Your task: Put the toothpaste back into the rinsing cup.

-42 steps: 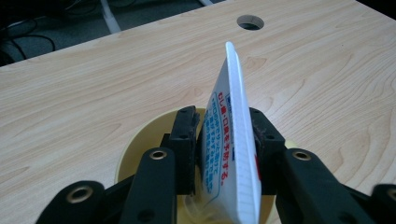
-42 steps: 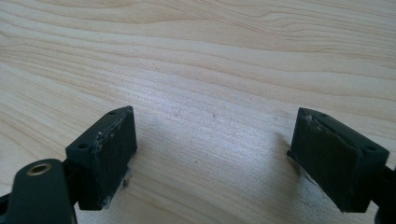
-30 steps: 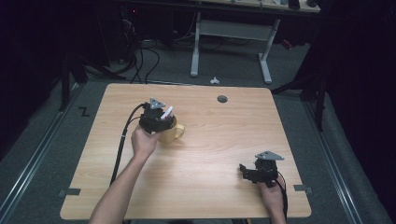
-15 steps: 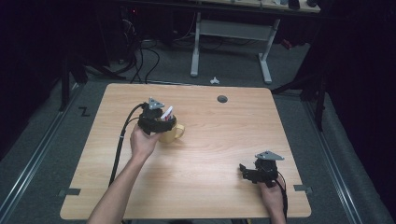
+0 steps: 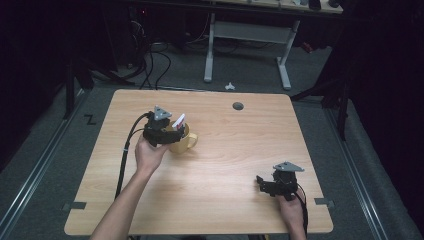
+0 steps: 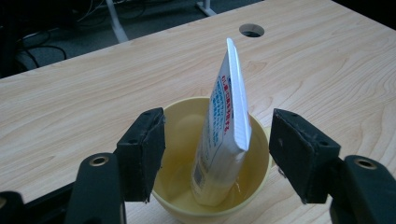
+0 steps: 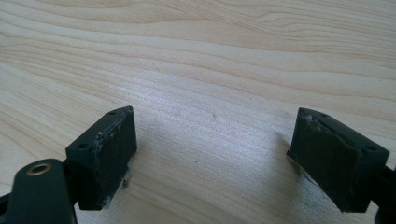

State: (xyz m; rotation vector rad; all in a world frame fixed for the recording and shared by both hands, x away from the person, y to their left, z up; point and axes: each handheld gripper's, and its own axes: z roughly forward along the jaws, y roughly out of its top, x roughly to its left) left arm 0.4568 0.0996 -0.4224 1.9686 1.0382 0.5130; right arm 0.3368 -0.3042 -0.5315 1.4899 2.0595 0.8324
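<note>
My left hand-held gripper [image 6: 217,161] hangs just over the yellow cup [image 6: 182,135], its jaws spread wide on either side of the rim and touching nothing. The left jaw stands by the near left rim, the right jaw just outside the right rim. A white tube [image 6: 224,126] stands in the cup, base down on the cup's floor and leaning a little, its flat crimped end pointing up above the rim. It has red and blue print on its side, too small to read. The tube sits between my jaws but neither pad touches it.

From the high view, the cup [image 5: 182,142] stands on the left half of the worktop [image 5: 225,200], handle pointing right, with the tube [image 5: 178,121] sticking up out of it. My left hand-held gripper [image 5: 167,132] is at the cup's left side, my hand behind it, the cable trailing back along my forearm toward the near edge.

My right hand-held gripper [image 5: 267,184] rests low near the right front corner of the worktop, well apart from the cup. In its own view the right hand-held gripper [image 7: 212,154] is released, jaws far apart with bare wood between them, the pads close to or on the surface; I cannot tell which.

A round hole [image 5: 238,106] sits in the worktop near the far edge.
</note>
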